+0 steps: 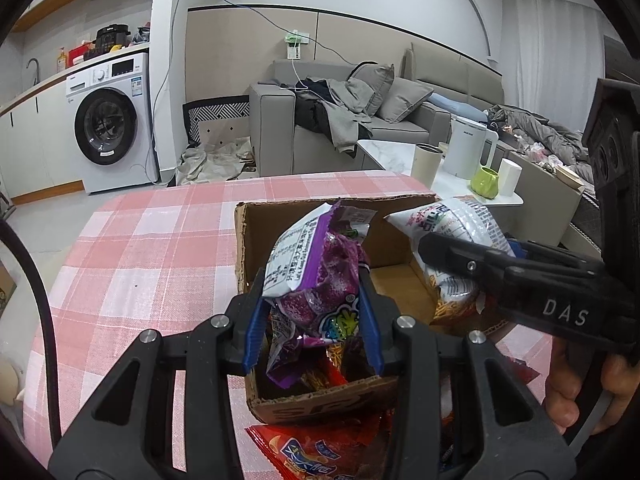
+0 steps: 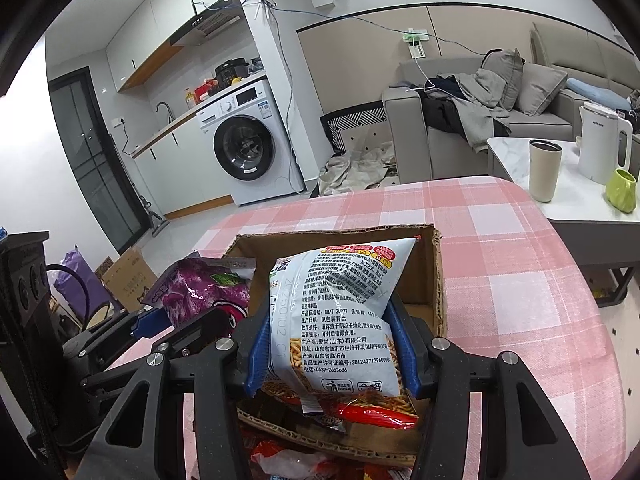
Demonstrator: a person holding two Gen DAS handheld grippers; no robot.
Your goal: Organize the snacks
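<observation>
Over the box: both snack bags hang above the open cardboard box (image 1: 384, 256) on the pink checked tablecloth (image 1: 160, 240).
Purple bag: the purple snack bag (image 1: 320, 276) stands upright between the blue pads of the left gripper (image 1: 316, 320), which is clamped narrow on its lower half, over the near end of the box.
White bag: the white snack bag (image 2: 336, 316) is pinched at its sides by the right gripper (image 2: 334, 354), jaws set wider around its puffed body, over the box's middle.
Already inside: red packets (image 2: 372, 414) lie in the box bottom.
Outside: one red packet (image 1: 304, 452) lies on the cloth against the near wall.
Risk, crowding: the two grippers sit close together; lowering both at once could knock bags or fingers together.
Risk, rim: a bag released too near the wall could catch the rim and tip out.
Risk, crushing: a tight squeeze may break the contents.
</observation>
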